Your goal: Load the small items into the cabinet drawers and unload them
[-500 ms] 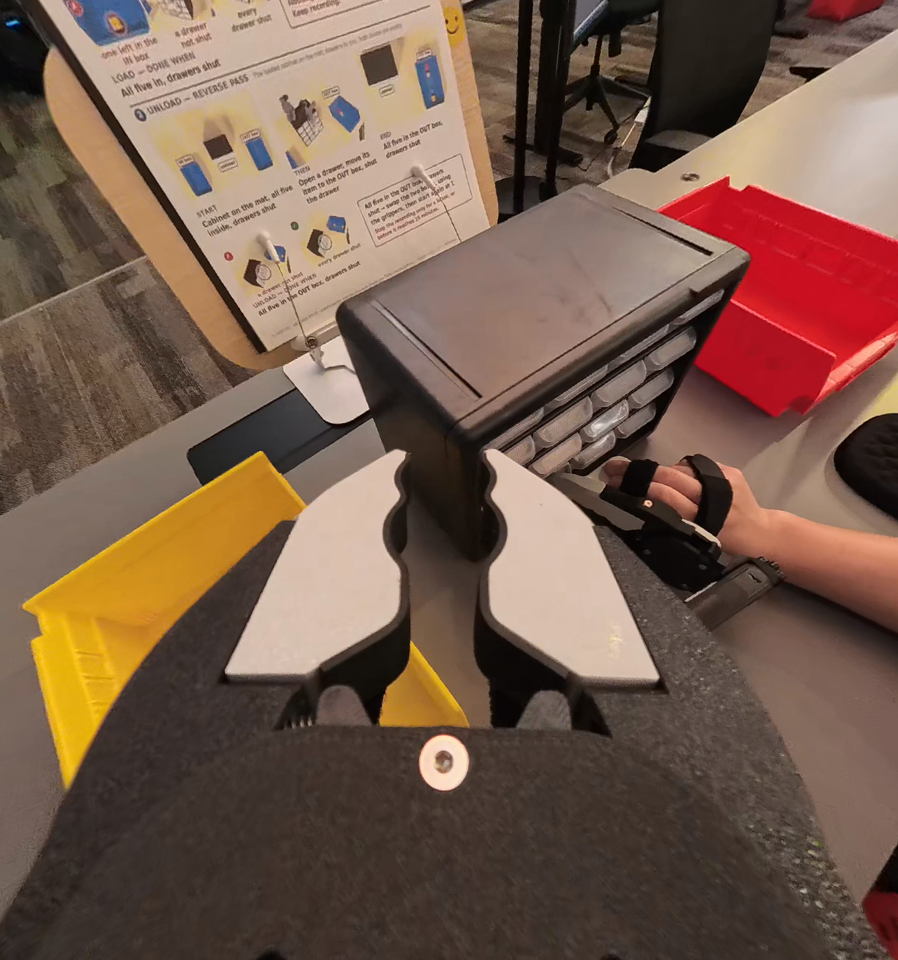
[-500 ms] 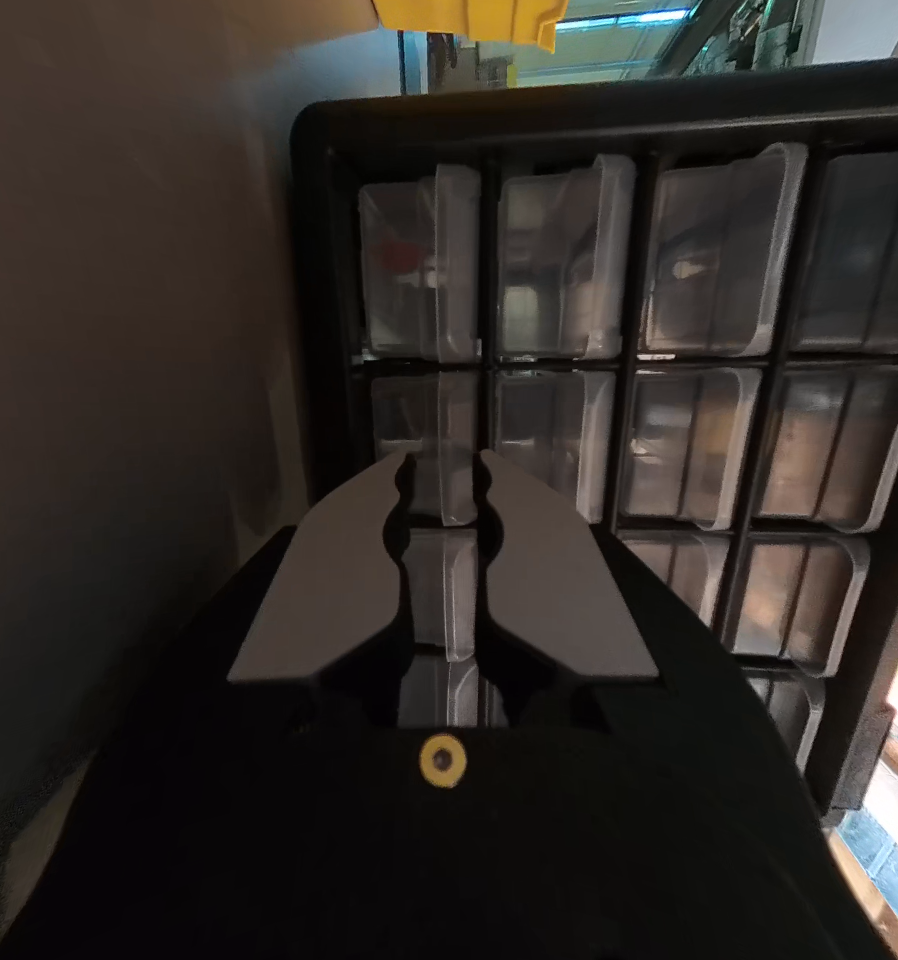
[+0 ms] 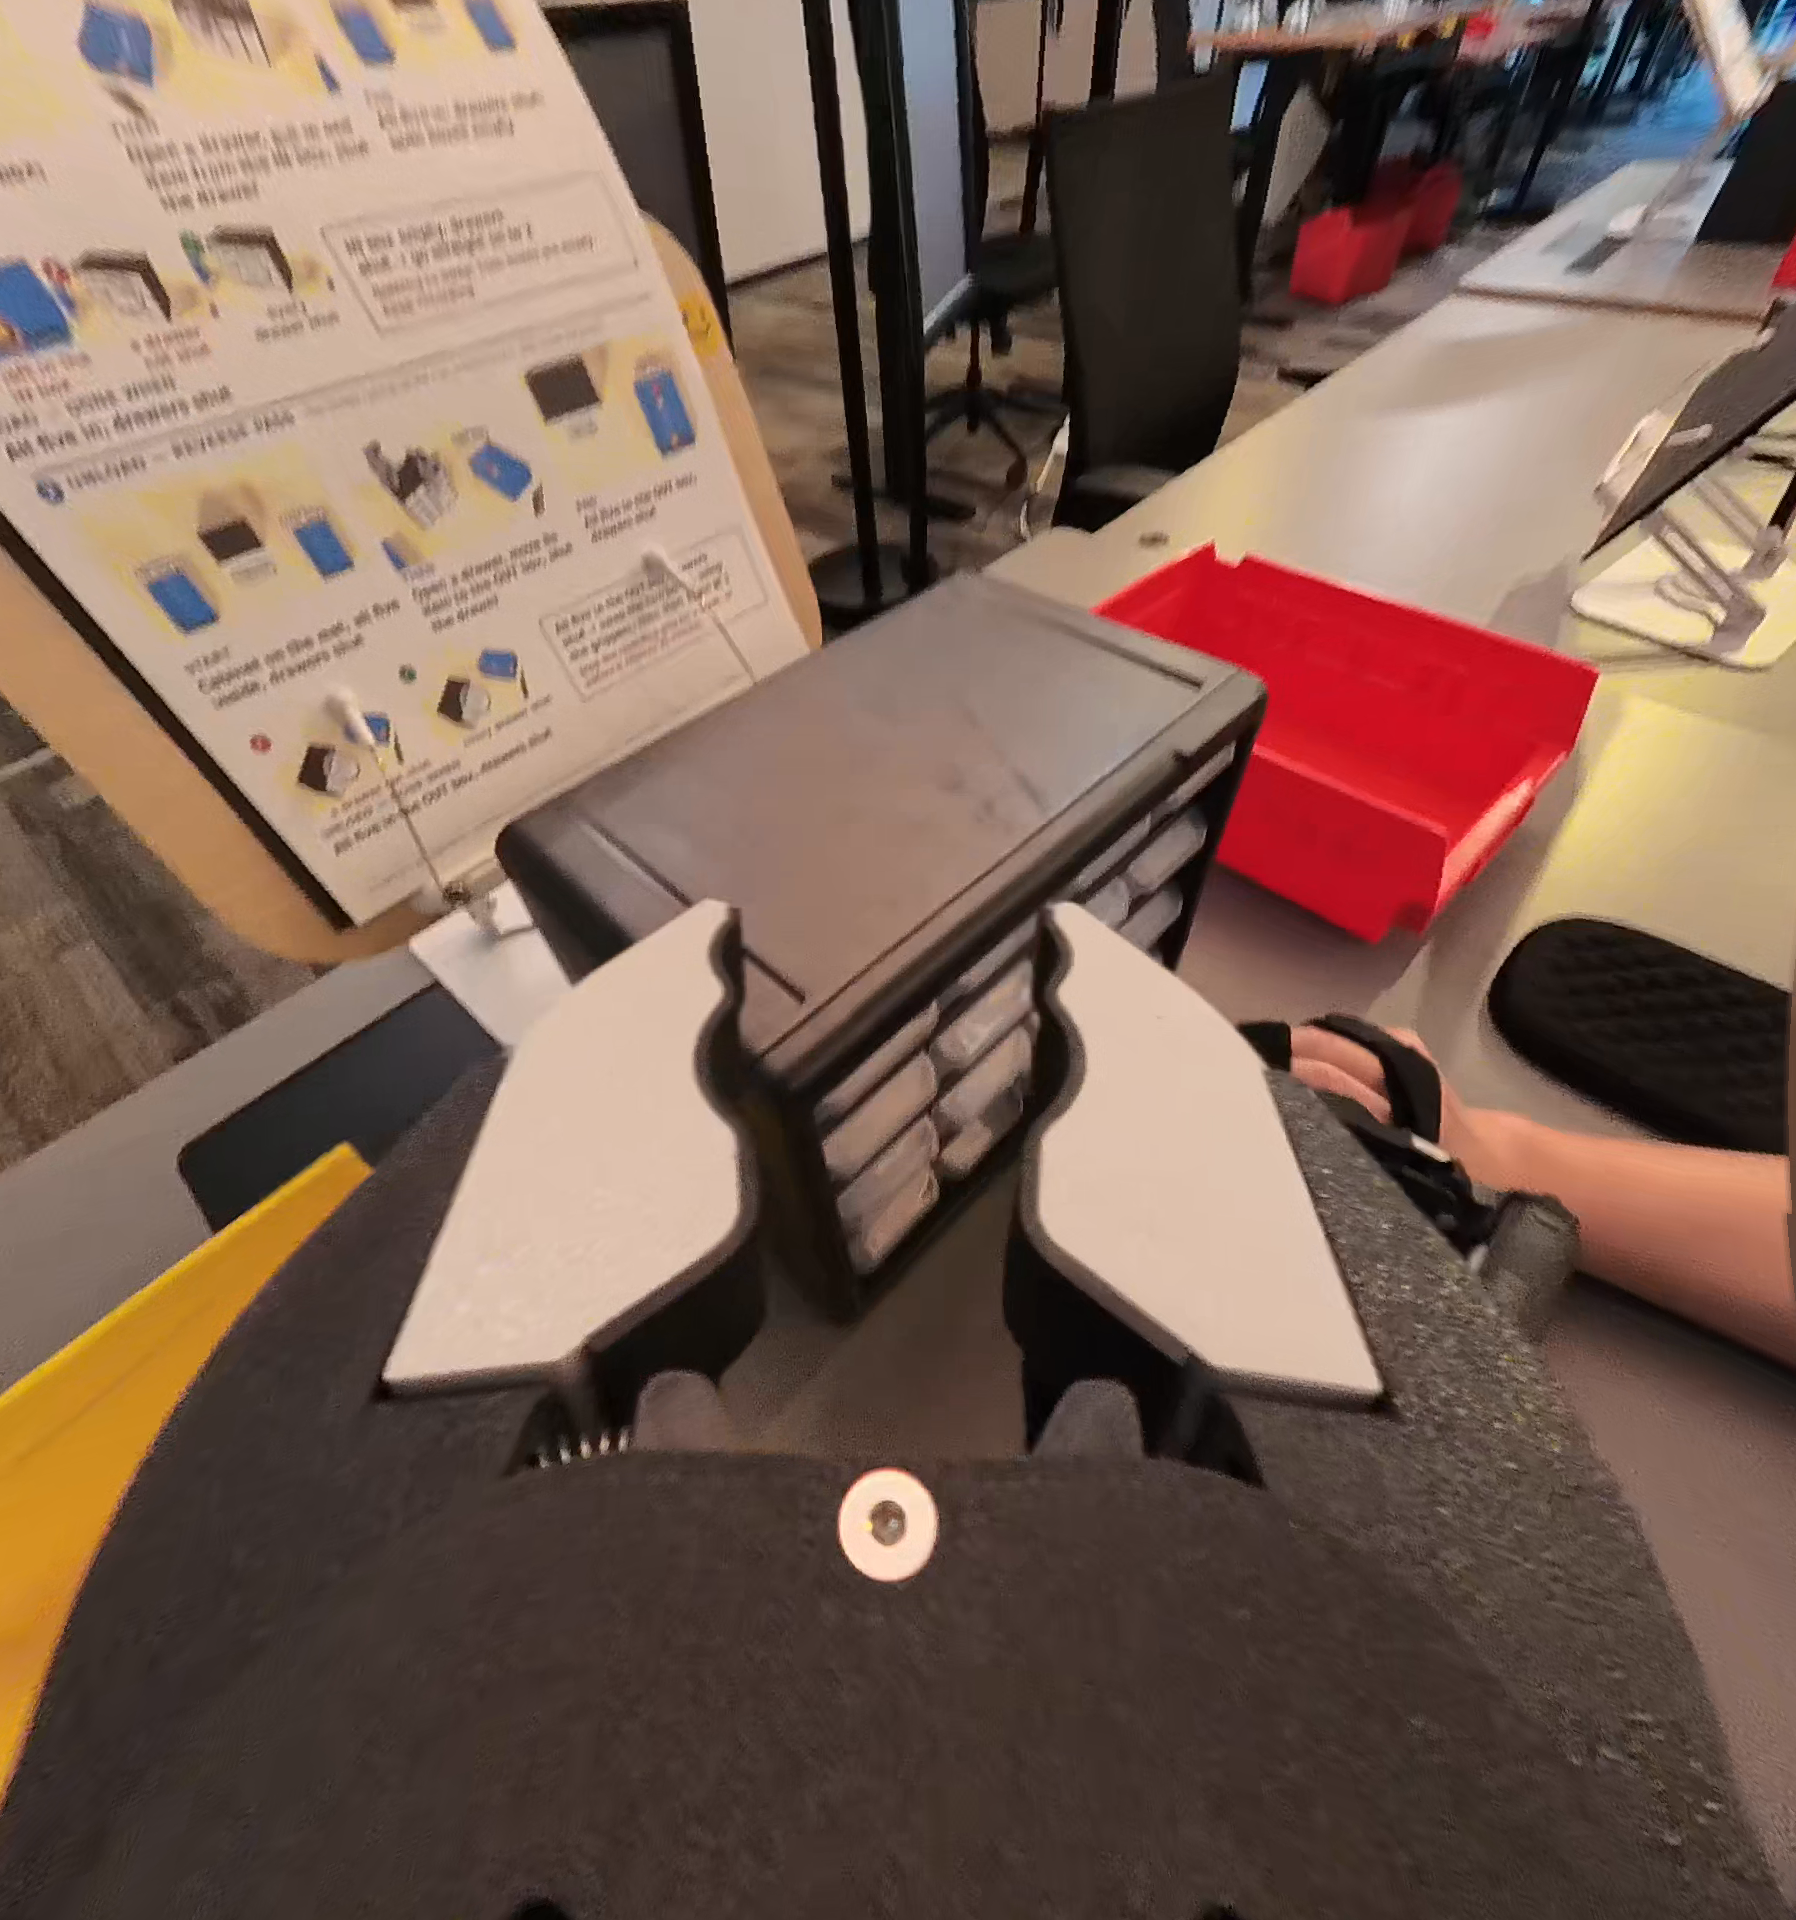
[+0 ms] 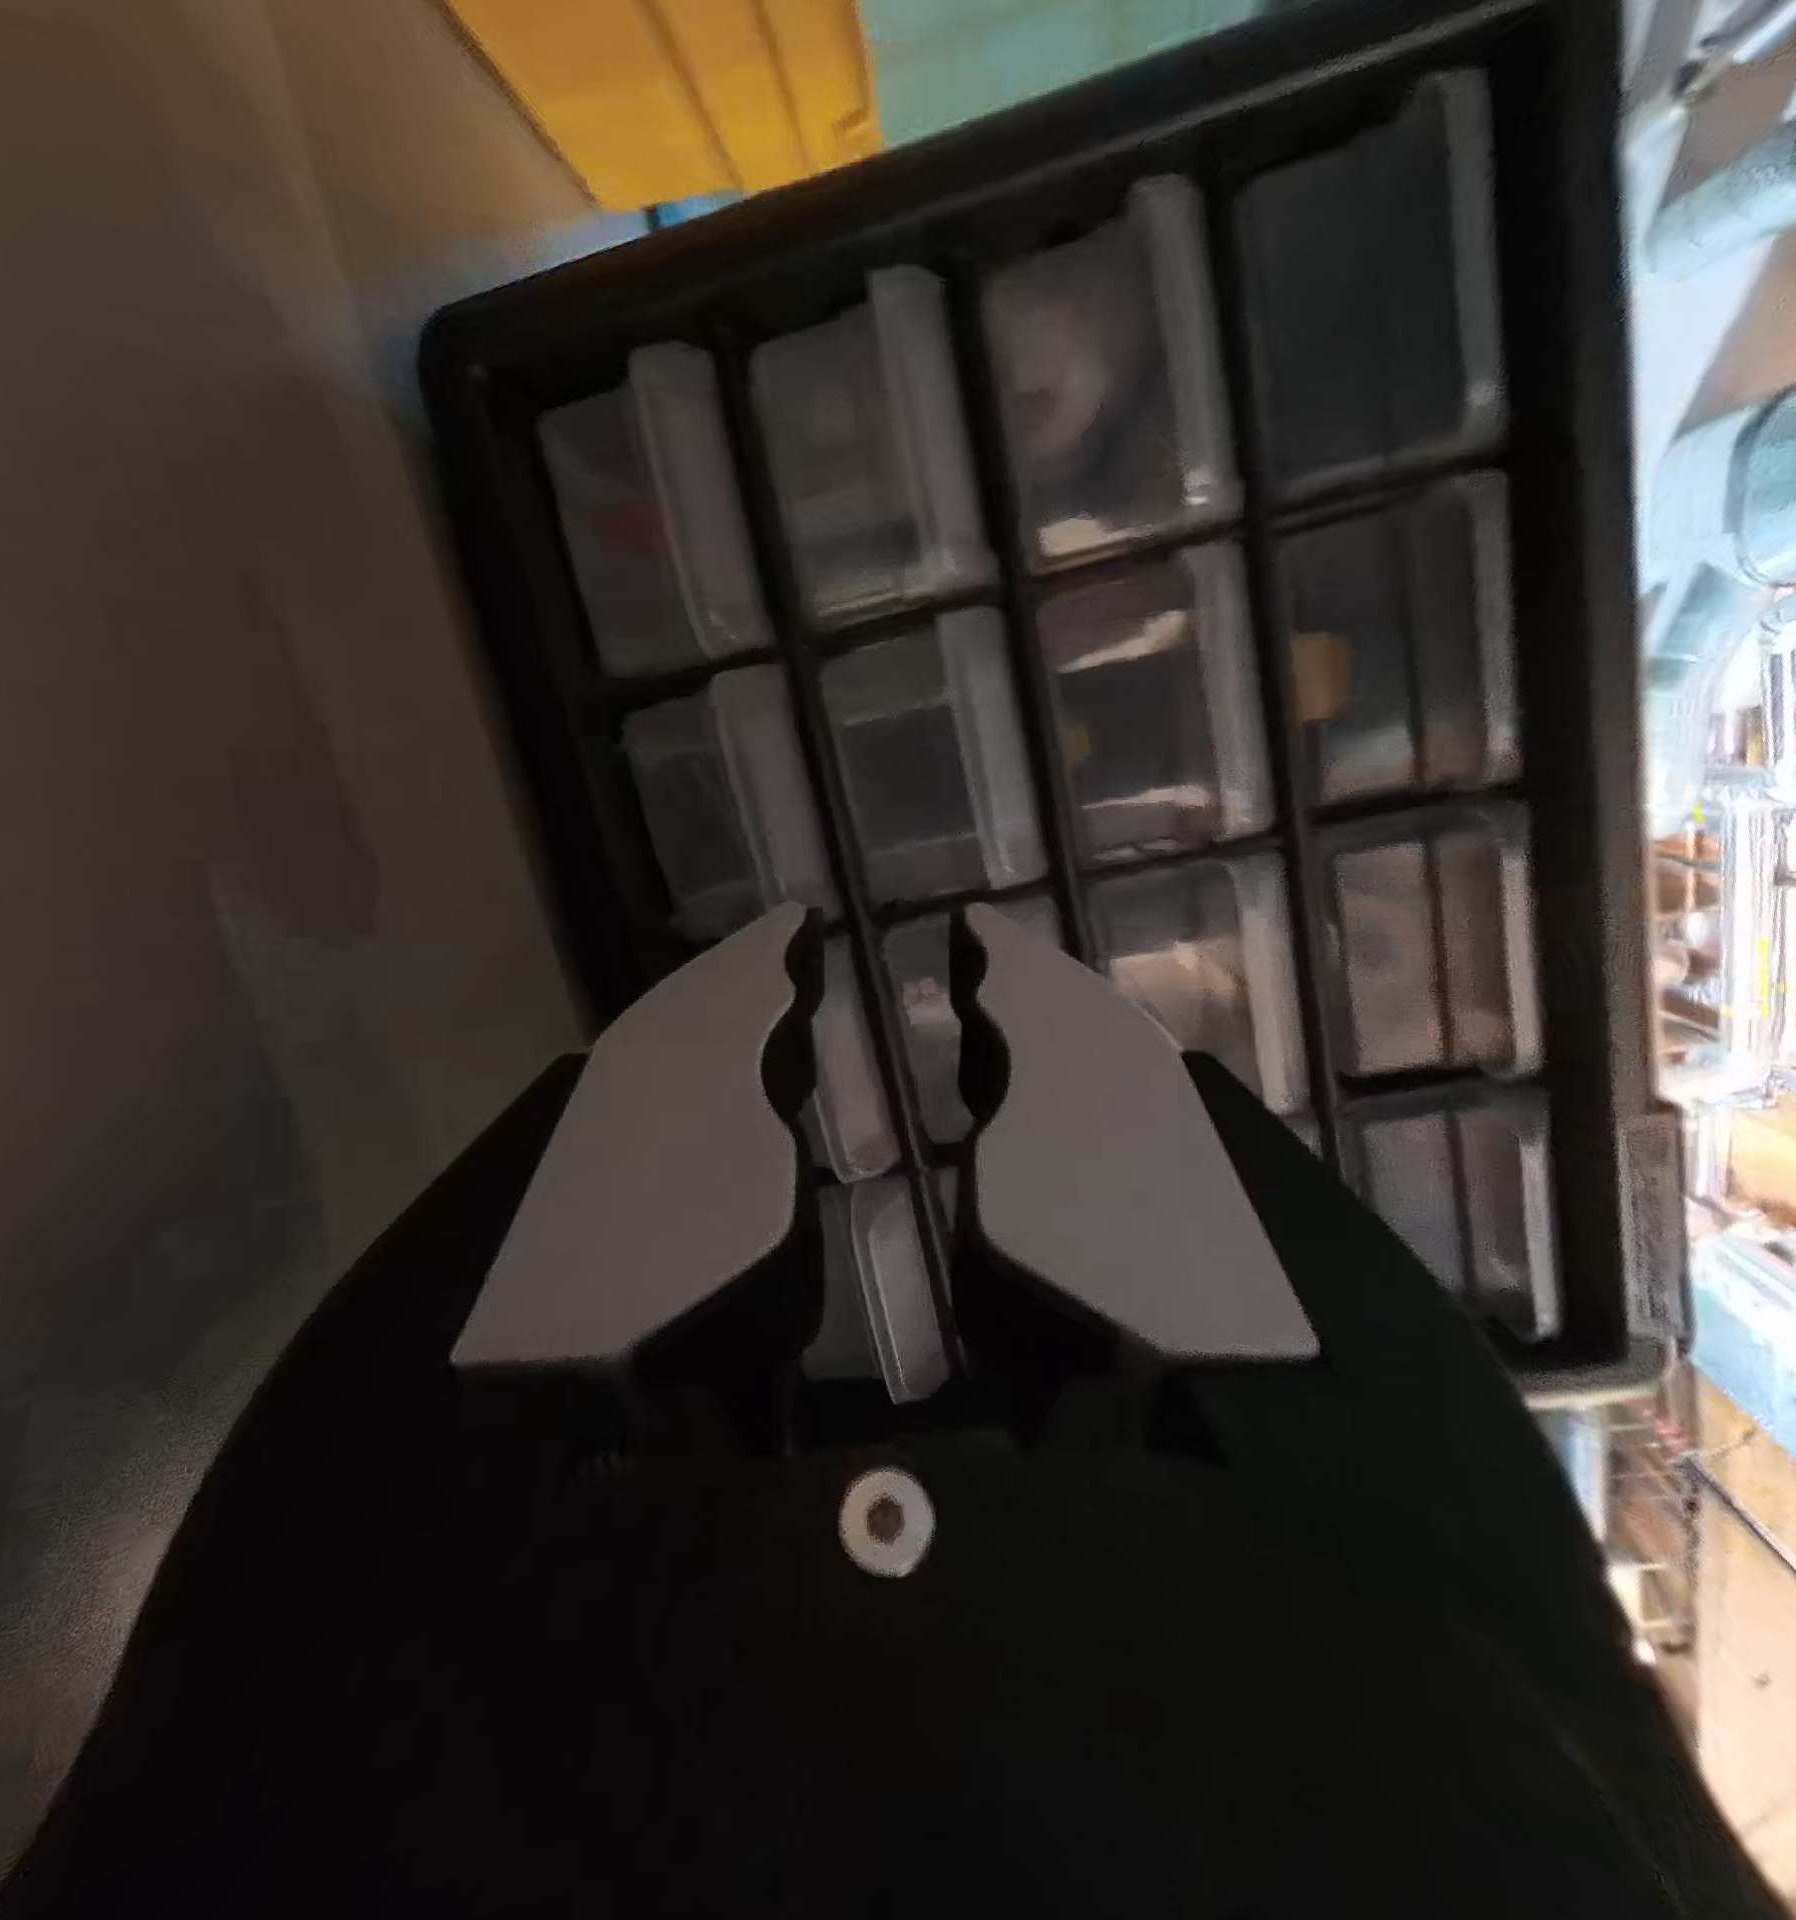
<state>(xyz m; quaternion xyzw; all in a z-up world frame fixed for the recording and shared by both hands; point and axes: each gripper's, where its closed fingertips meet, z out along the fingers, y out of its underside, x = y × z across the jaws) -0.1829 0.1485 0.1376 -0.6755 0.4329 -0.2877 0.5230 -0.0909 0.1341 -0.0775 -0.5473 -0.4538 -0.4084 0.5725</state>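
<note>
Drawers (image 4: 915, 748) all closed, several holding items, red bin (image 3: 1382, 727) bare; left gripper (image 3: 889, 940) and right gripper (image 4: 883, 925) both hover jaws apart, unloading apparently ahead

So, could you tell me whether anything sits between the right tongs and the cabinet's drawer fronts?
Nothing visible does. The right tongs point straight at the clear drawers of the black cabinet, jaws apart, with only open space ahead of them.

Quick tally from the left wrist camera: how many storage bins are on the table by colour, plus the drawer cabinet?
Red bin: 1
Yellow bin: 1
Black drawer cabinet: 1
Total: 3
</note>
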